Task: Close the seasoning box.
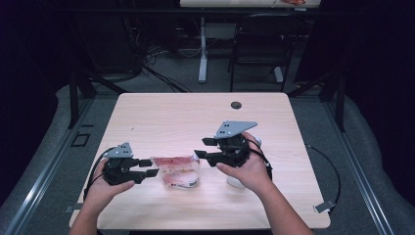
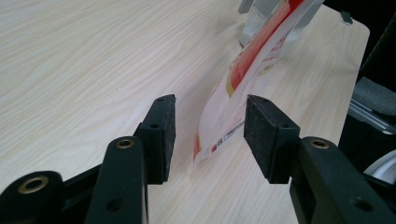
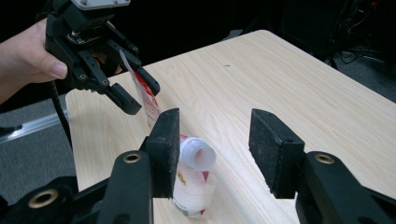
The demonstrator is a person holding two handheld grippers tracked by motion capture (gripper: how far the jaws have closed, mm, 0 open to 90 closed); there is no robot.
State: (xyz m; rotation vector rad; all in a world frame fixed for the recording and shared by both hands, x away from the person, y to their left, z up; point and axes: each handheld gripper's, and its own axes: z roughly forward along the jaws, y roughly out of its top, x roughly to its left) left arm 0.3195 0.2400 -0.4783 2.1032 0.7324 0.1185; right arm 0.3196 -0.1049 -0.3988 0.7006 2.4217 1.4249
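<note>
A red and white pouch with a white spout lies near the front middle of the light wood table. My left gripper is at the pouch's left end and stands open. The pouch's thin edge rises between its two pads without being pinched. My right gripper hovers open over the pouch's right end. In the right gripper view the spout sits just beside the left pad of the right gripper. The left gripper shows beyond it, around the pouch's far edge.
A small white object rests on the table, partly hidden under the right hand. A round cable hole sits near the table's far edge. A black chair and a table leg stand beyond the table.
</note>
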